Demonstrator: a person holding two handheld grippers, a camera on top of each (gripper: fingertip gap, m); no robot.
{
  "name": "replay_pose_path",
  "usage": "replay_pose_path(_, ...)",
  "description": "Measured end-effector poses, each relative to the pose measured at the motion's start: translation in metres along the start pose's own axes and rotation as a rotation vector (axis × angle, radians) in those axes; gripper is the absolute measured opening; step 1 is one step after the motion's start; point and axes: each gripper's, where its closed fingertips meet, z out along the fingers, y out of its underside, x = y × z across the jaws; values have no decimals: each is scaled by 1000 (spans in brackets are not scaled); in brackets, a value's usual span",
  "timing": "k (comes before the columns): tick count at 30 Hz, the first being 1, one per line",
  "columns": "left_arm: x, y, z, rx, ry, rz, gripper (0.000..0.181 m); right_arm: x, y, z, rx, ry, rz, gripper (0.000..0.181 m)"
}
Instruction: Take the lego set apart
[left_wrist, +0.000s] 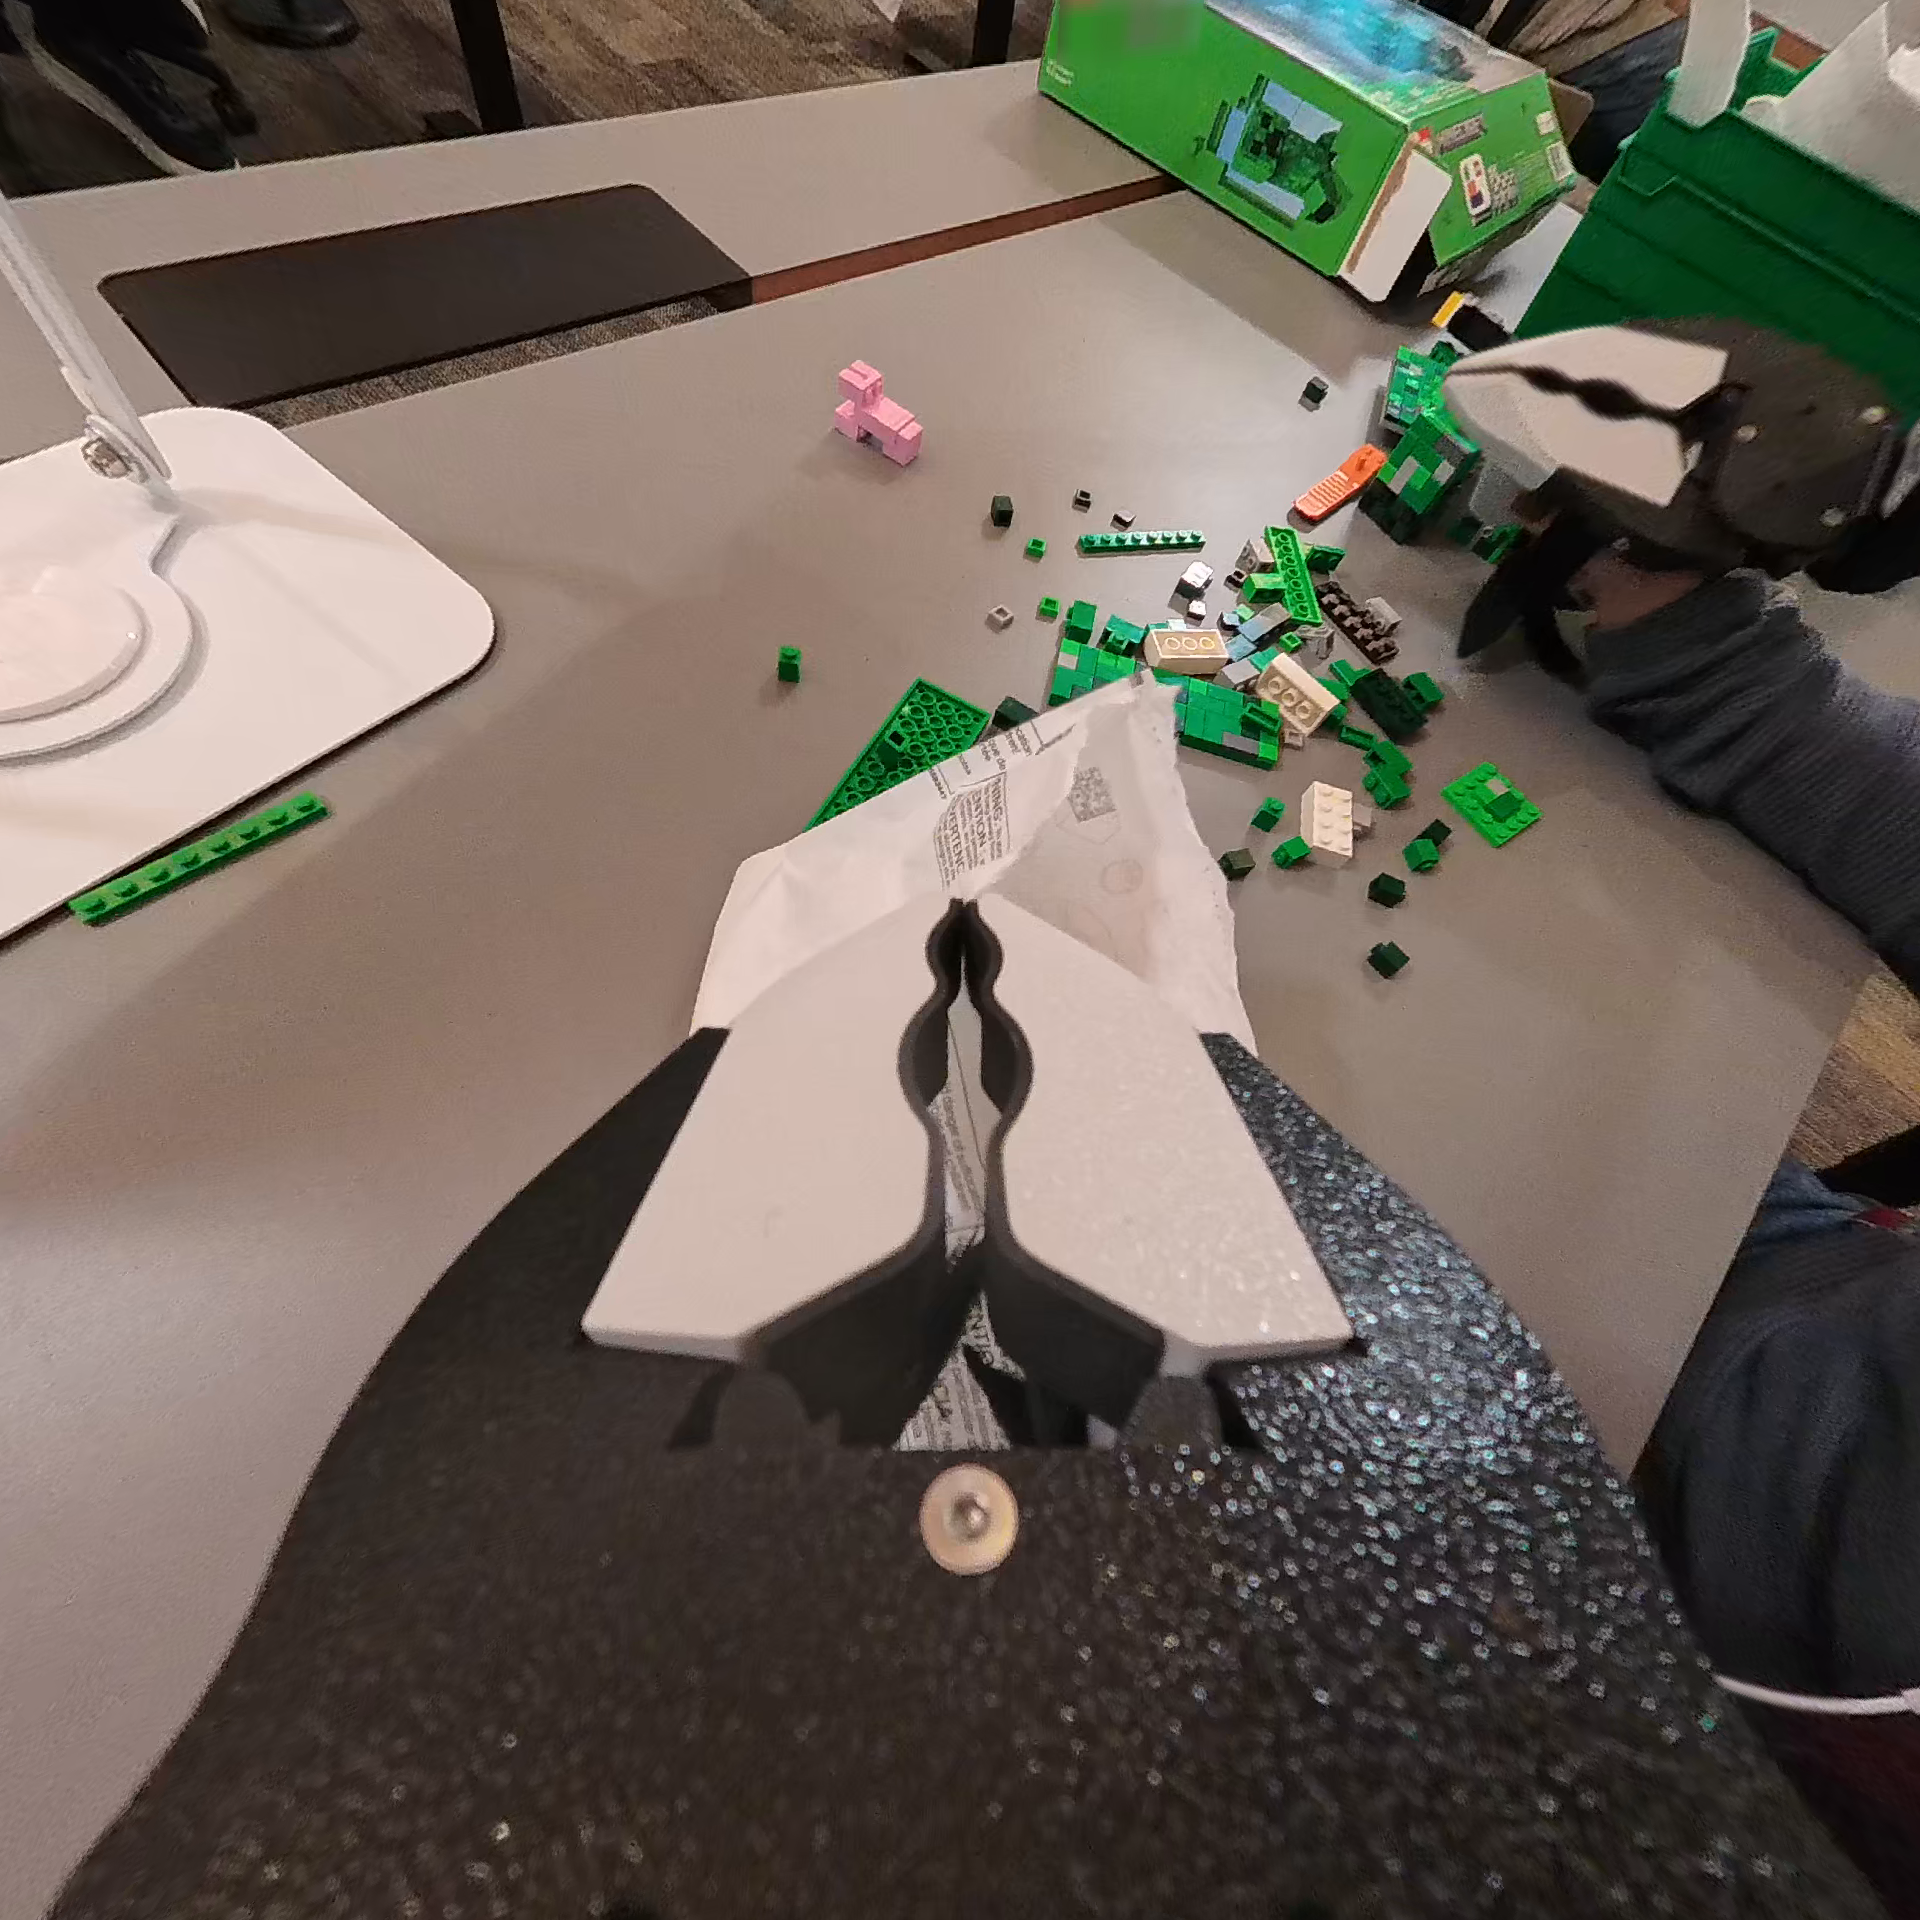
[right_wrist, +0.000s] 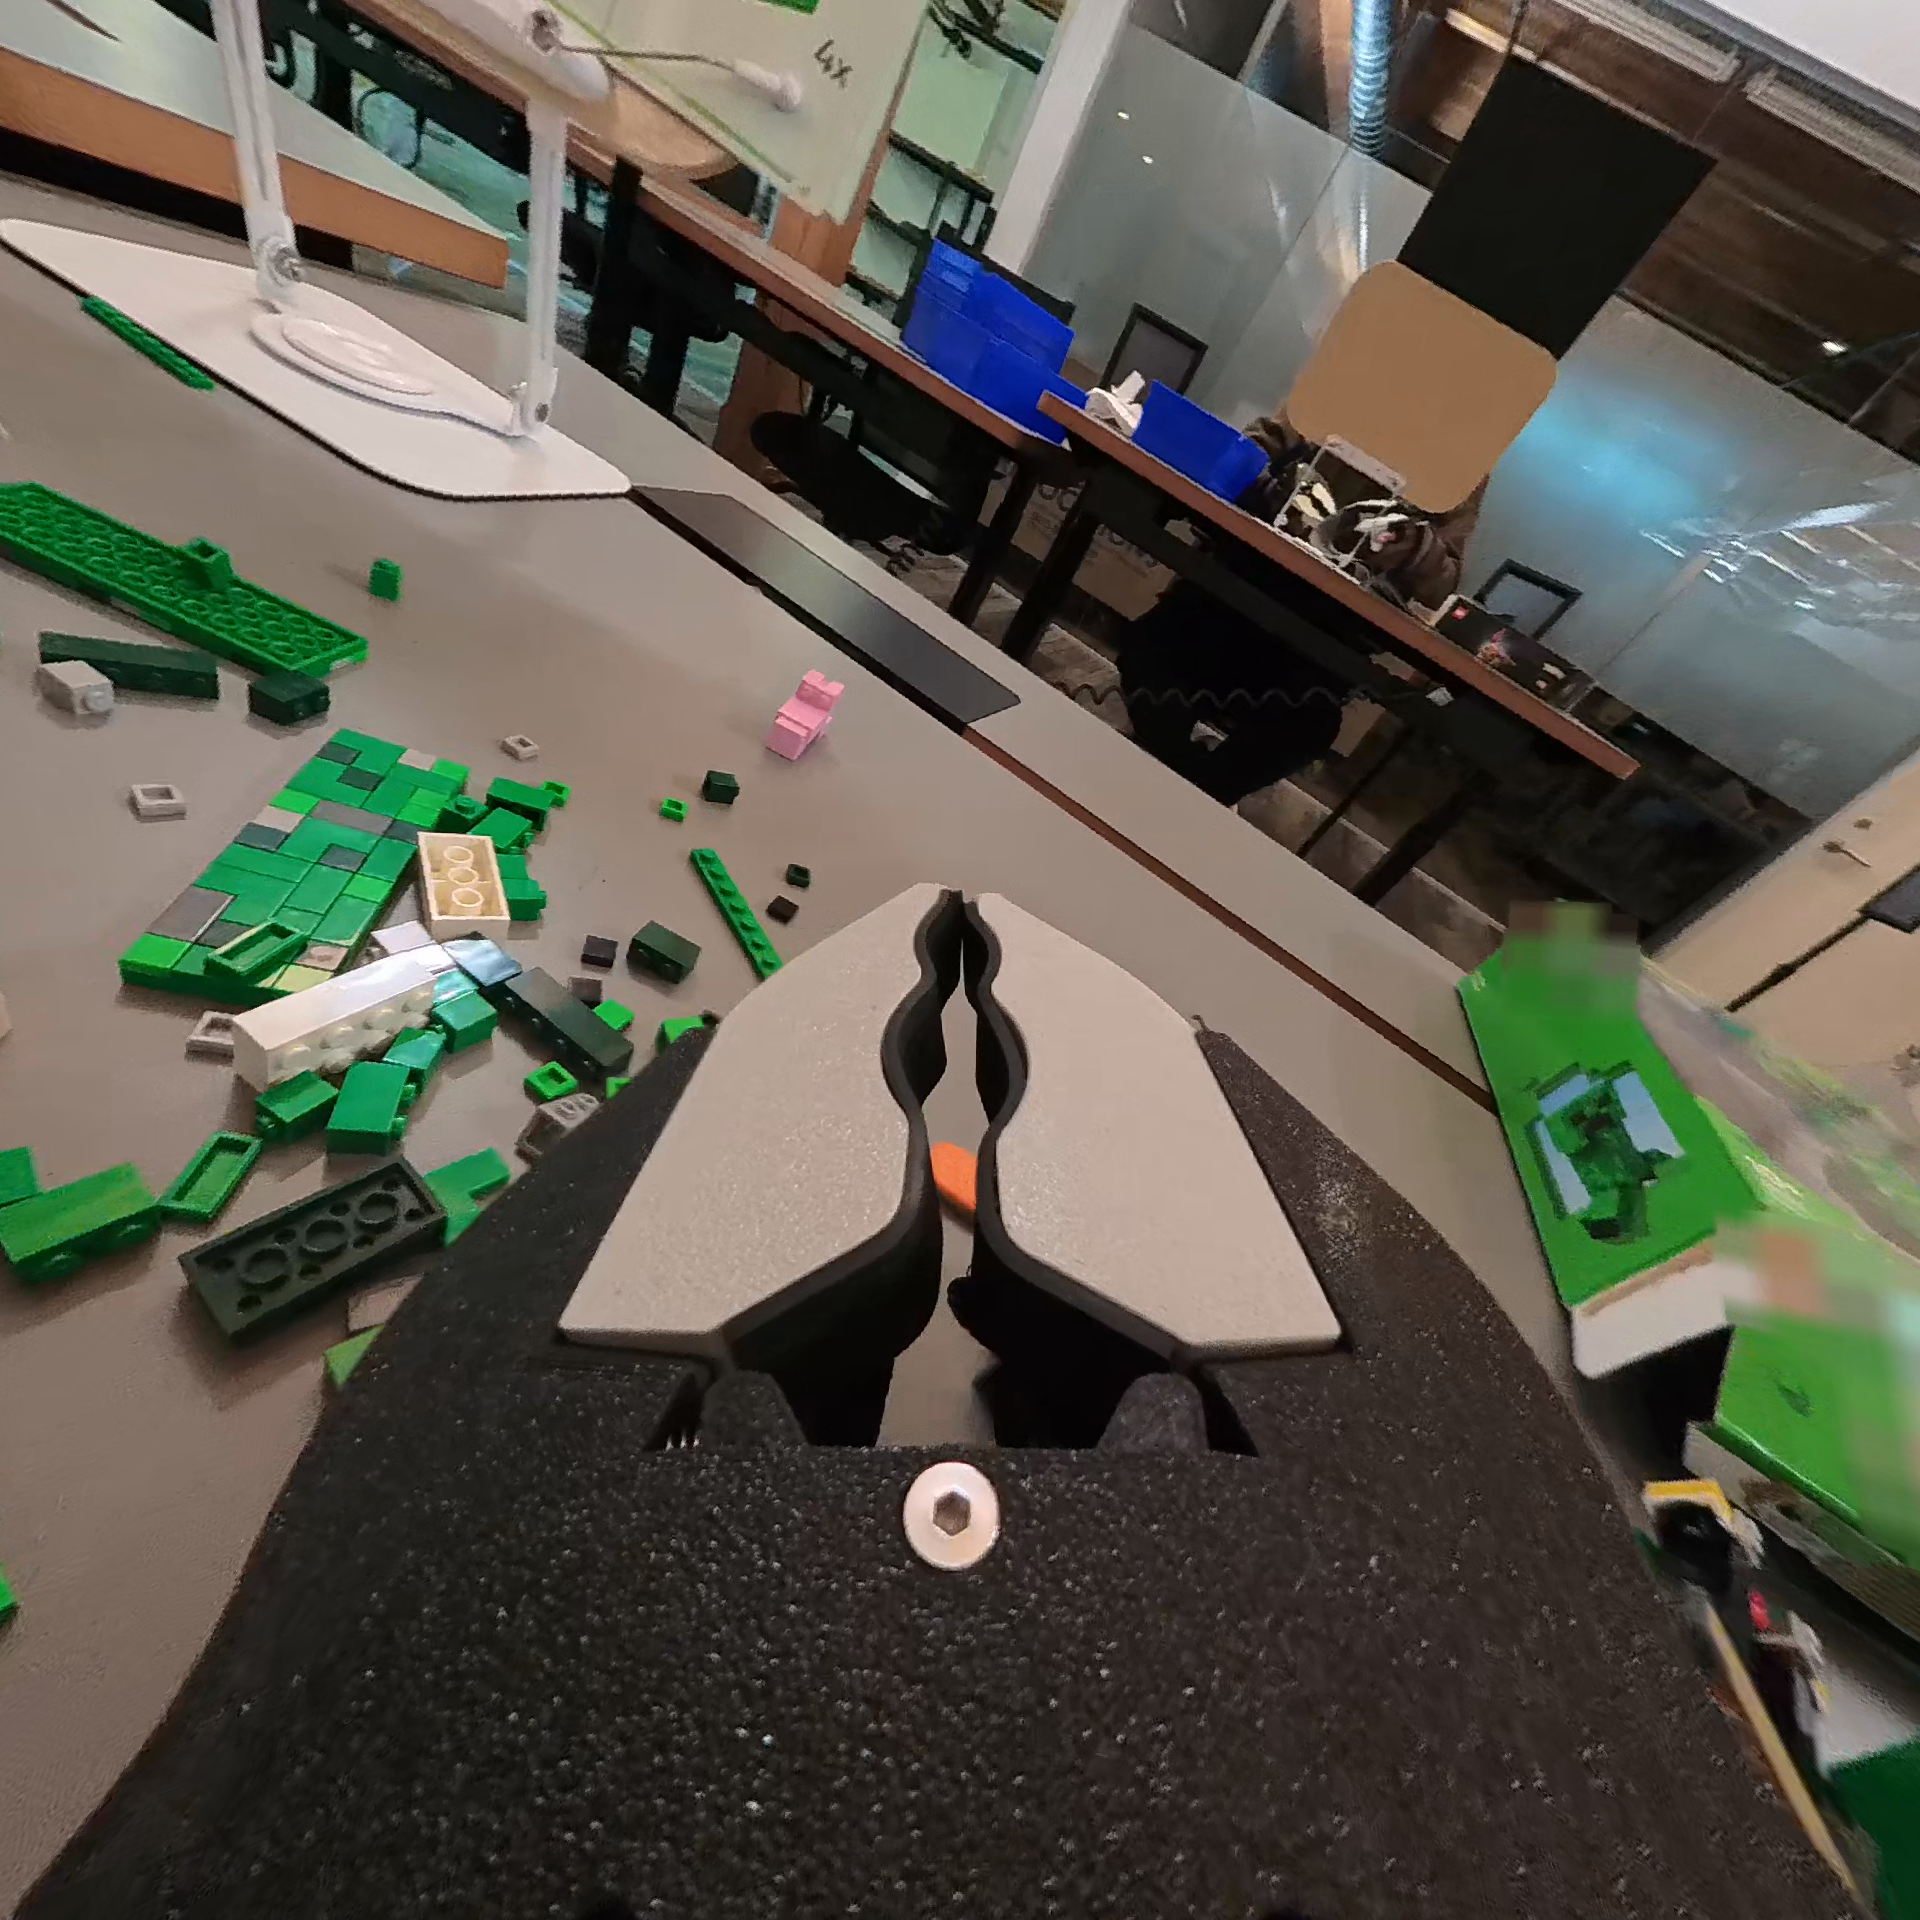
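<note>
Loose lego pieces (left_wrist: 1236, 665) lie scattered on the grey tabletop (left_wrist: 582, 582). Left gripper (left_wrist: 966, 914): jaws clamped on a torn white paper bag (left_wrist: 1081, 821). Right gripper (right_wrist: 958, 904): jaws together, empty at the tips. Green box (left_wrist: 1299, 135) behind.

**Lego set lies mostly in pieces**

Loose green, dark green, white and grey bricks (left_wrist: 1247, 665) lie scattered over the grey bench. A flat mosaic panel (right_wrist: 301, 873) rests among them. A large green baseplate (right_wrist: 156, 582) lies studs-down. A small pink pig (left_wrist: 878, 416) stands apart, far left. One green strip (left_wrist: 197, 857) lies alone, near left.
</note>
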Motion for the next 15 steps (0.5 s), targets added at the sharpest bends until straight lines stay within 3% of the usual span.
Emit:
replay_pose_path(8,7,1,12,-24,21,9,0,27,-15,-20,35,91,-24,0)
replay_pose_path(13,13,1,17,-44,26,28,0,1,-9,-17,-11,-108,-71,0)
replay_pose_path(15,15,1,18,-49,25,36,0,-22,-5,-21,-25,-272,-132,1)
